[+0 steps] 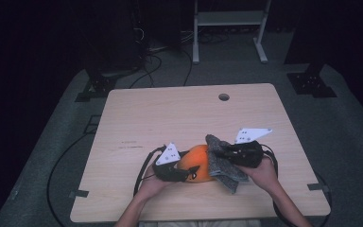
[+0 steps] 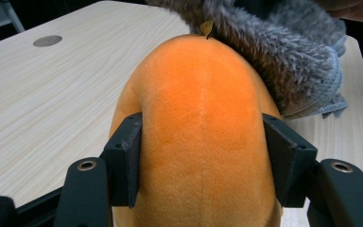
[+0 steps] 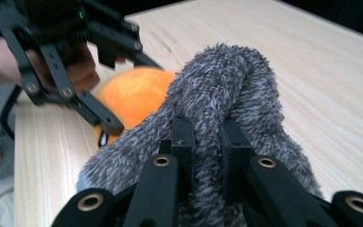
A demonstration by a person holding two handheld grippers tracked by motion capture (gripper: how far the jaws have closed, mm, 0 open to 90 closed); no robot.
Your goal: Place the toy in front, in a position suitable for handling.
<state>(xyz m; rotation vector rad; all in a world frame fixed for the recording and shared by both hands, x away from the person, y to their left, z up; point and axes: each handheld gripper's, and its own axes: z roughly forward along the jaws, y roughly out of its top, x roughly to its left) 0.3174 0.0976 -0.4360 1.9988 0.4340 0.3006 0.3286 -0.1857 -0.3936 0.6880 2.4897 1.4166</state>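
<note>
1. left gripper (image 2: 203,161): lower part of the left gripper view, nearest the lens. we find its two black jaws pressed against the flanks of the orange plush toy (image 2: 198,137), one on each side, clamped on it. in the high view it sits lower centre-left (image 1: 189,174), the person's left hand (image 1: 152,185) behind it.
2. orange plush toy: rounded, soft, lying on the wooden table (image 1: 170,113) at lower centre of the high view (image 1: 196,163). we note a small tag at its far end in the left gripper view.
3. right gripper (image 3: 207,142): bottom centre of the right gripper view. its jaws stand close together, pinching a fold of the grey fuzzy cloth (image 3: 231,85). in the high view it lies just right of the toy (image 1: 220,153).
4. grey fuzzy cloth: draped against the toy's right side in the high view (image 1: 222,165), touching it; upper right in the left gripper view (image 2: 283,56).
</note>
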